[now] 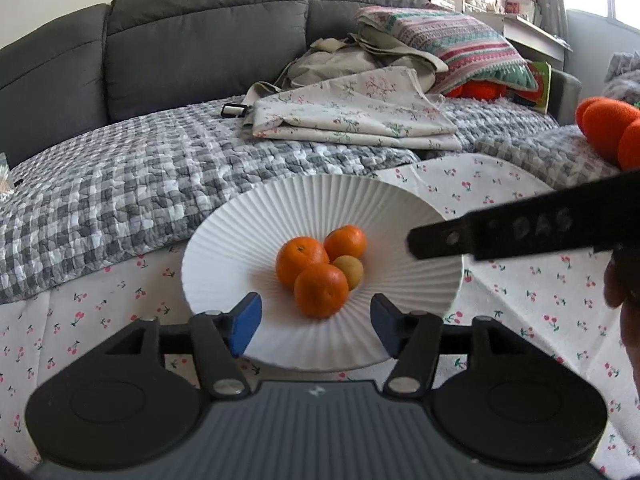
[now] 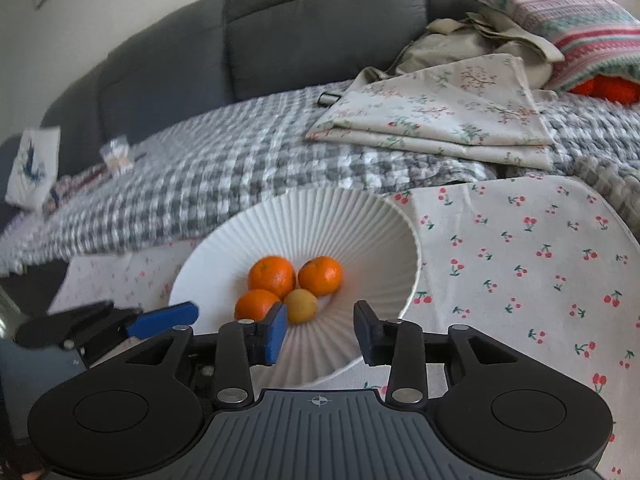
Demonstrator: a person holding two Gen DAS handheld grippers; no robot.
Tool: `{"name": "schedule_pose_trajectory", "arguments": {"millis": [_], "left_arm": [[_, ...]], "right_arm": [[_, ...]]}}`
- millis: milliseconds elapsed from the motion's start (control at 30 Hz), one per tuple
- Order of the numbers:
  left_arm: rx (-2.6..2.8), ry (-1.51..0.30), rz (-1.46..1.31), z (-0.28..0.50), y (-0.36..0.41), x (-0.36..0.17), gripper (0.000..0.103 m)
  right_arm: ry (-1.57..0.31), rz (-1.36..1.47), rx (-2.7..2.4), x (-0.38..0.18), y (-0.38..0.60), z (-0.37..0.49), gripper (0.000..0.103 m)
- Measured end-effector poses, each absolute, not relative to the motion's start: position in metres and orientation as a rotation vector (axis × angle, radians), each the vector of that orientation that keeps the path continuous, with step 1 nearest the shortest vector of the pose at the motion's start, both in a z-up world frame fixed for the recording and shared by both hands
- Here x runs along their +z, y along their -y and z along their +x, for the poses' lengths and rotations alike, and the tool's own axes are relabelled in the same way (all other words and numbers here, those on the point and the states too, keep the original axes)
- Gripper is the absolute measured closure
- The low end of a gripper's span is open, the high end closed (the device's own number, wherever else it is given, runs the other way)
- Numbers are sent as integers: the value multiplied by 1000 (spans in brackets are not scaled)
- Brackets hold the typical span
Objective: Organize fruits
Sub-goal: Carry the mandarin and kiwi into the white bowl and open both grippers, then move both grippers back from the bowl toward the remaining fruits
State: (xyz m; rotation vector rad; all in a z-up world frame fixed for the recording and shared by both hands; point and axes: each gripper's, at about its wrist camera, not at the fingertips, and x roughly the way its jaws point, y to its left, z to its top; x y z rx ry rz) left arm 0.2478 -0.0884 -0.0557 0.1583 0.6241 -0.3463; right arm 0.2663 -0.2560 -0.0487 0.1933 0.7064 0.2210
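Each camera sits low behind its own fingers, looking forward and slightly down over the near rim of the white ribbed plate point(image 1: 224, 248), close in. The left view faces it head-on; the right view looks from further right. Both share the plate, the grey checked quilt point(image 2: 224, 176) and sofa point(image 1: 200, 32) beyond.

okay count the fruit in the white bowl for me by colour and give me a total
Orange fruits: 3
Yellowish fruit: 1
Total: 4, all in the white ribbed bowl
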Motion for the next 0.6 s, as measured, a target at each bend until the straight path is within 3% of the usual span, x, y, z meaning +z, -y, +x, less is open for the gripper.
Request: {"name": "schedule_pose_trajectory", "arguments": {"millis": [200, 400, 600], "left_arm": [[-326, -629, 93, 247, 72, -43, 42], [-305, -656, 50, 241, 66, -36, 42], [-291, -695, 27, 226, 61, -28, 37]], "right_arm": [[-693, 273, 197, -36, 275, 264, 66], [-700, 308, 208, -22, 278, 252, 53], [-710, 277, 235, -13, 270, 229, 32]]}}
